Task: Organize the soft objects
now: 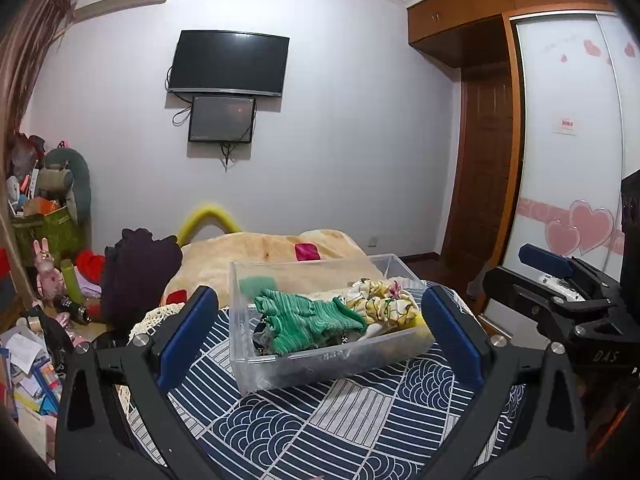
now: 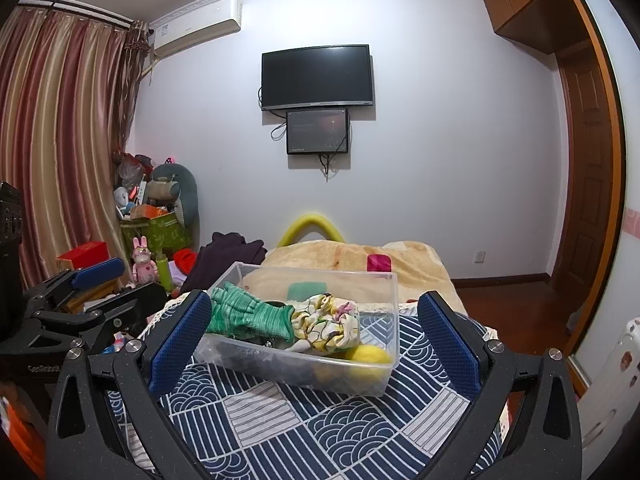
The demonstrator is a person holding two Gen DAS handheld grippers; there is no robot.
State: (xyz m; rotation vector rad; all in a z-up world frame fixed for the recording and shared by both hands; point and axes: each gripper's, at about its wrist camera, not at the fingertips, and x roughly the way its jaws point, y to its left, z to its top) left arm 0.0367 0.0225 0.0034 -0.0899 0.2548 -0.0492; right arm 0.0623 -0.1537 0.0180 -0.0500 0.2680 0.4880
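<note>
A clear plastic bin (image 1: 240, 320) stands on a blue patterned cloth (image 1: 320, 420). It holds a green knit piece (image 1: 308, 316), a yellow floral fabric (image 1: 380, 300) and a yellow soft ball (image 2: 368, 354). The bin shows in the right wrist view too (image 2: 394, 320), with the green knit (image 2: 248, 314) and floral fabric (image 2: 324, 322). My left gripper (image 1: 320, 324) is open and empty, held in front of the bin. My right gripper (image 2: 316, 328) is open and empty, also in front of the bin. Each gripper sees the other at its side.
A beige blanket (image 2: 340, 256) with a pink item (image 2: 378, 262) lies behind the bin. A dark garment (image 1: 140, 268), toys and boxes crowd the left floor (image 1: 48, 280). A wardrobe (image 1: 568, 140) and wooden door (image 2: 584, 160) stand at the right.
</note>
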